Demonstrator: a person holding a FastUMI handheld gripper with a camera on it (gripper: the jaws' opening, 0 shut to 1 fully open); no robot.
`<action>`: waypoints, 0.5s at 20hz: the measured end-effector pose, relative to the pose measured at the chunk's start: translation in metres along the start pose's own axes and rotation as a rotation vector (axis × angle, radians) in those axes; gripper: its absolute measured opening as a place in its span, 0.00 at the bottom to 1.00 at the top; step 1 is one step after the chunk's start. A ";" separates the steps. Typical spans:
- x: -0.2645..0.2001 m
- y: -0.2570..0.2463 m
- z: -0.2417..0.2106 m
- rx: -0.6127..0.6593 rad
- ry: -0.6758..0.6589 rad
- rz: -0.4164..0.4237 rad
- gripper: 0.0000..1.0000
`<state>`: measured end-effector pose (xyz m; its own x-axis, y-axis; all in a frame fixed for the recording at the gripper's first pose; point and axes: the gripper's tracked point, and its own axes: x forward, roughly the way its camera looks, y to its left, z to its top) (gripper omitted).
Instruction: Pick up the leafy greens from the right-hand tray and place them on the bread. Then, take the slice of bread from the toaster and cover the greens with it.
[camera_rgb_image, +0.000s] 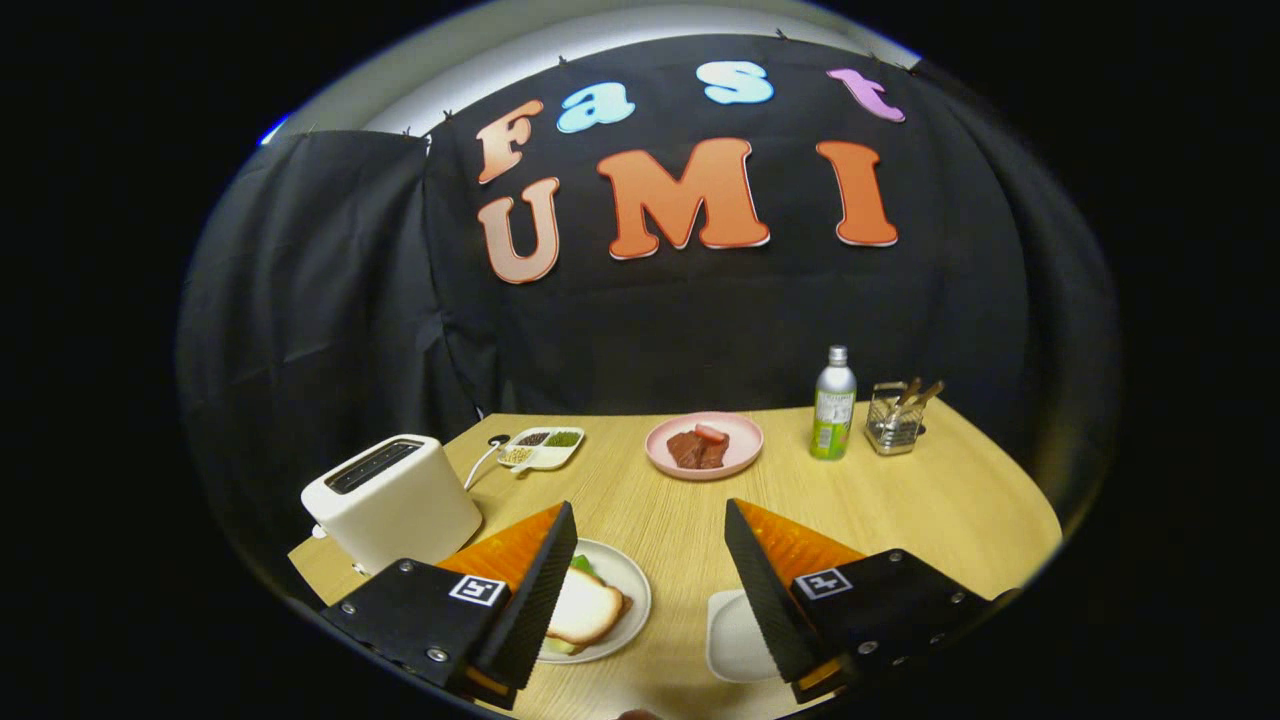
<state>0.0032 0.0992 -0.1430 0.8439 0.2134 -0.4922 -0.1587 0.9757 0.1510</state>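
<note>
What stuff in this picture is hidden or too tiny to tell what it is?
- Sandwich on the white plate, gripper view: the left finger covers part of the bread slice; just a green bit peeks out.
- White tray: the right finger hides much of it.
- Toaster: the slot looks dark, inside unclear.
- Divided dish: fillings too small to name.
- Wire basket: contents too small.
- The gripper is open, holding nothing.
</note>
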 end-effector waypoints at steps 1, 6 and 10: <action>-0.005 -0.003 0.007 -0.018 -0.028 0.001 0.90; -0.033 -0.032 0.056 -0.161 -0.257 -0.115 0.92; -0.061 -0.029 0.078 -0.246 -0.384 -0.167 0.92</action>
<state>-0.0036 0.0539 -0.0507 0.9890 0.0647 -0.1333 -0.0826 0.9876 -0.1333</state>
